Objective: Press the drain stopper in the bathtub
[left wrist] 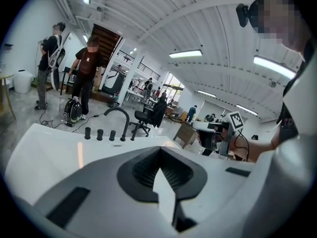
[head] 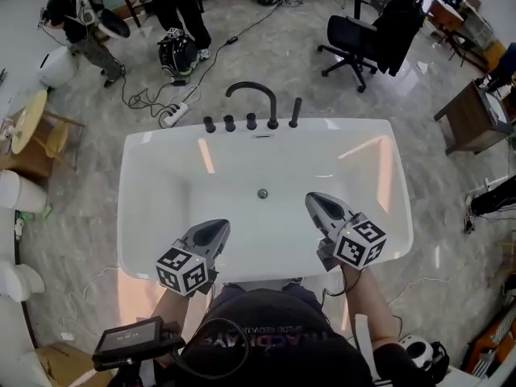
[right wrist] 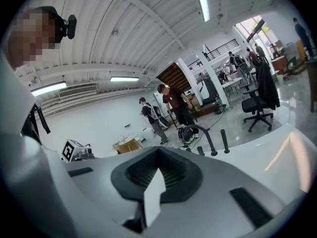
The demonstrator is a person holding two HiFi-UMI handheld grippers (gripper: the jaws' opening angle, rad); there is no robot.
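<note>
The small round drain stopper (head: 262,193) sits in the floor of the white bathtub (head: 161,147), below the black faucet (head: 256,95). My left gripper (head: 218,227) hovers over the tub's near left part, jaws shut and empty, short of the stopper. Just right of the stopper and slightly nearer me, my right gripper (head: 316,201) points into the tub, shut as well, holding nothing. The left gripper view shows its closed jaws (left wrist: 161,170), the faucet (left wrist: 120,114) and the other gripper (left wrist: 225,133). The right gripper view shows closed jaws (right wrist: 157,175) and the faucet (right wrist: 208,135). The stopper is hidden in both.
Black knobs (head: 230,122) line the tub's far rim. Beyond it lie a power strip with cables (head: 173,115) and a black office chair (head: 363,39). People stand at the back left (head: 81,22). A wooden cabinet (head: 472,115) stands at the right.
</note>
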